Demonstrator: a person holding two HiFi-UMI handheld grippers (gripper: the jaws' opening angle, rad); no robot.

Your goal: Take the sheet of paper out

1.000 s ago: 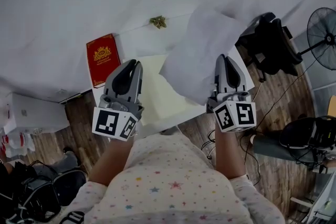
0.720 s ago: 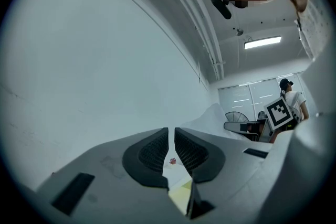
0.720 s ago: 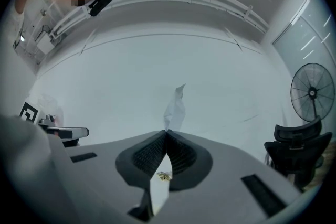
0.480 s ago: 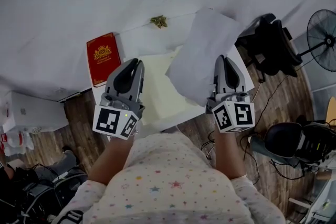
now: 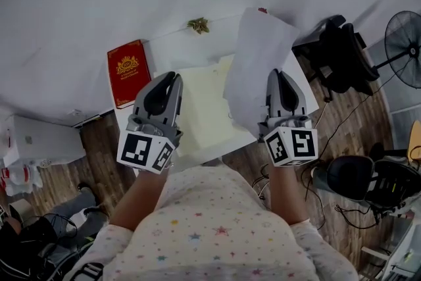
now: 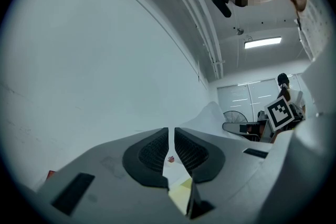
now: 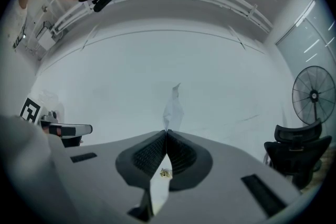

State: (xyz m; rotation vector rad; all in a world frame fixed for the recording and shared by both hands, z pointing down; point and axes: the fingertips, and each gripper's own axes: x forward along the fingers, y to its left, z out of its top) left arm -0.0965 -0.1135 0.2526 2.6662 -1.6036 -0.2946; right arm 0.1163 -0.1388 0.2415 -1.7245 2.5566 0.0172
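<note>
My right gripper (image 5: 277, 77) is shut on the lower edge of a white sheet of paper (image 5: 258, 66), which stands up off the white table (image 5: 79, 16). In the right gripper view the sheet (image 7: 173, 106) shows edge-on, rising from between the closed jaws (image 7: 166, 134). A pale yellow envelope (image 5: 200, 112) lies flat on the table between my two grippers. My left gripper (image 5: 170, 79) hovers over the envelope's left edge. Its jaws (image 6: 171, 131) are shut to a thin slit with nothing in it, and the envelope (image 6: 181, 194) shows below them.
A red booklet (image 5: 127, 72) lies left of the envelope, and a small gold ornament (image 5: 198, 25) sits farther back. Off the table's right edge stand a black chair (image 5: 339, 56) and a fan (image 5: 404, 46). A white box (image 5: 39, 141) is at the lower left.
The right gripper has raised the sheet more upright and swung it to the right, off the yellow envelope. The left gripper has stayed where it was.
</note>
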